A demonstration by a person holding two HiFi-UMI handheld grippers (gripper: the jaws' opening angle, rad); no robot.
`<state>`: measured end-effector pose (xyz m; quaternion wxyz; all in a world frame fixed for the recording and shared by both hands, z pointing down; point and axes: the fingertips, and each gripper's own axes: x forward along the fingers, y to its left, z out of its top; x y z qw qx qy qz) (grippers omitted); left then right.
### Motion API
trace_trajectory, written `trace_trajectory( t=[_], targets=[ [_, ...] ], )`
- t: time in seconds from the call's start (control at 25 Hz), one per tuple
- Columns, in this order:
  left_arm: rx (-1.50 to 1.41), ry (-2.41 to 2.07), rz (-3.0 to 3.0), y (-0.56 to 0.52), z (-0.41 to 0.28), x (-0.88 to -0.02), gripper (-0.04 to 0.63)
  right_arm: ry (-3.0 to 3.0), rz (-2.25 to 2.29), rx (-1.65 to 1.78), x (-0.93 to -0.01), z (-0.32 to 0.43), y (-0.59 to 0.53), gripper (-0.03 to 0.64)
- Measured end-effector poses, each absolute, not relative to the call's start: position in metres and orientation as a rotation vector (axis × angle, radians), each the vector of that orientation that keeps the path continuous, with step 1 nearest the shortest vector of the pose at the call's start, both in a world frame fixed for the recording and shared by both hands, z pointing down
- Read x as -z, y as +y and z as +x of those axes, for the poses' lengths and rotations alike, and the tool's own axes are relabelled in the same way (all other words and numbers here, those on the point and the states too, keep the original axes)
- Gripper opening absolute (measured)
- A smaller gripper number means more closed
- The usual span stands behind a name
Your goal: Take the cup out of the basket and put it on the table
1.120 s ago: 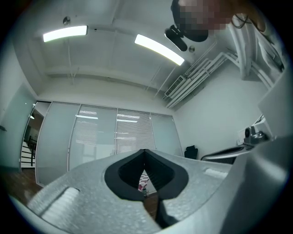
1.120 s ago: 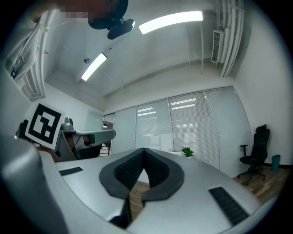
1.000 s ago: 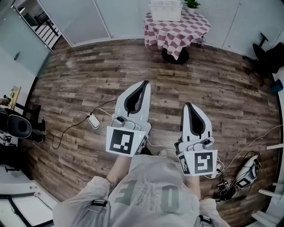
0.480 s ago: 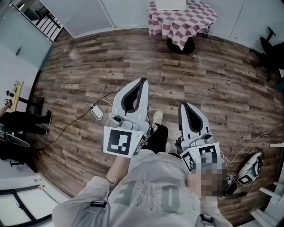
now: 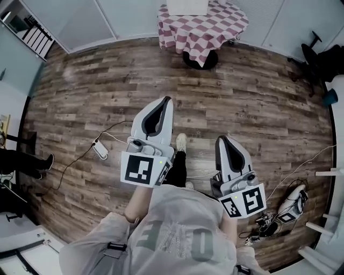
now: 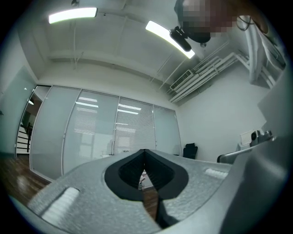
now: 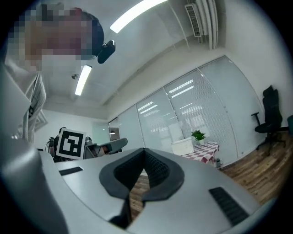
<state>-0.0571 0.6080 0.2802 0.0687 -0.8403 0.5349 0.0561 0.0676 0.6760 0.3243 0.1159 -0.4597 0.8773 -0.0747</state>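
The left claw (image 5: 166, 100) was pressed together, tip to tip, with nothing between its jaws. The right claw (image 5: 222, 138) was likewise pressed together and empty. Both were held side by side, just apart, over the wooden floor (image 5: 258, 107). Well ahead of both claws stood a round table (image 5: 207, 29) with a checked cloth. A white basket (image 5: 186, 7) sat on it, beside a potted plant (image 7: 198, 135). The cup could not be made out from this position.
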Motion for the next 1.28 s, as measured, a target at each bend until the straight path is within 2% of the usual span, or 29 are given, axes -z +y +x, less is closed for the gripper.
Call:
trace_trajectory(
  t=[0.28,0.76,1.04,1.28],
  targets=[
    [-0.219,1.676,-2.537,0.503,-0.082,-0.273,0.005,2.606,-1.343,0.305,-0.321,0.05,0.554,0.009],
    [-0.253,1.812,-2.449,0.329,-0.171,-0.253,0.005,2.717,-1.326,0.273,-0.298,-0.027,0.362,0.009],
    [-0.226,1.816,-2.506,0.251,-0.161,-0.262,0.005,2.725,-1.527,0.192,-0.302,-0.003,0.29,0.009],
    [-0.12,1.832,-2.517,0.189,-0.133,-0.282,0.005,2.723,-1.463,0.227,-0.316,0.016,0.208,0.009]
  ],
)
